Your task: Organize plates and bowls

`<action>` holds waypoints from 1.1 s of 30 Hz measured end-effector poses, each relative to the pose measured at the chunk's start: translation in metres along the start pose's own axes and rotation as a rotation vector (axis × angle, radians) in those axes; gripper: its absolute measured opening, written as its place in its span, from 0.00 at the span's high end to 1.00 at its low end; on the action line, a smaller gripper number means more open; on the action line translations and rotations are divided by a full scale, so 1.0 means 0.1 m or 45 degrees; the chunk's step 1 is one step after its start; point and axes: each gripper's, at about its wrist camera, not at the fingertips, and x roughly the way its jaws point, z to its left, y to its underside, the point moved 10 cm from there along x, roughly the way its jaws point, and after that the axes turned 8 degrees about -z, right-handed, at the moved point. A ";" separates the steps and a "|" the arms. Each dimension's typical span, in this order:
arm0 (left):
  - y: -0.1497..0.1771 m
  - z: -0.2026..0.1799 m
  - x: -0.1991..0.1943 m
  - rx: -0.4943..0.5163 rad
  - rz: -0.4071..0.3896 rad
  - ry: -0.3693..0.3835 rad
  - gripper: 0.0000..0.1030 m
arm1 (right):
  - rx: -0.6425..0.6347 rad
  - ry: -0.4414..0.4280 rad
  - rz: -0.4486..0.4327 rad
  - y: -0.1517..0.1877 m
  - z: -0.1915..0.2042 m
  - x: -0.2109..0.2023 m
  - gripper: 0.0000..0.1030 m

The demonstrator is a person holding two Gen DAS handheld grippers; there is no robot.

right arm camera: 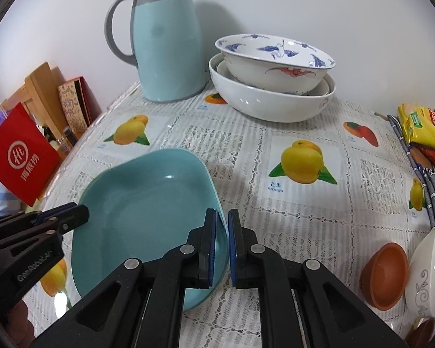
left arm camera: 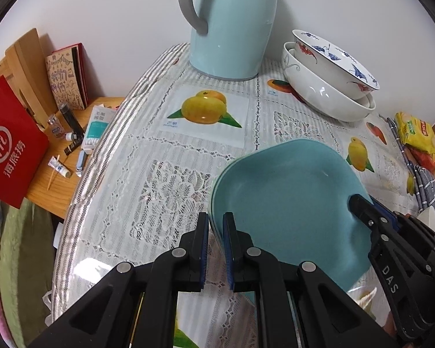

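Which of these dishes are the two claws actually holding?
The teal plate, nearest the cameras. The left gripper and right gripper pinch its opposite rims. The stacked white bowls and brown bowl sit untouched.

So the table (right arm camera: 275, 150) has a lacy fruit-print cloth, and sitting on it: teal jug (right arm camera: 165, 46) at the back, stacked white bowls (right arm camera: 272, 101) beside it, teal plate (right arm camera: 148, 208) up front, snack packets (right arm camera: 420, 127) and a brown bowl (right arm camera: 382, 275) on the right.
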 end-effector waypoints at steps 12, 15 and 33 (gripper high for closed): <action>-0.04 -0.05 -0.24 0.021 -0.040 -0.043 0.70 | 0.039 -0.008 -0.078 -0.06 -0.14 -0.40 0.78; -0.07 -0.13 -0.38 0.033 -0.066 -0.035 0.70 | 0.054 0.014 -0.120 -0.09 -0.26 -0.59 0.58; 0.06 -1.33 -1.27 0.235 -0.249 0.125 0.56 | 0.172 0.228 -0.228 0.15 -1.31 -1.89 0.37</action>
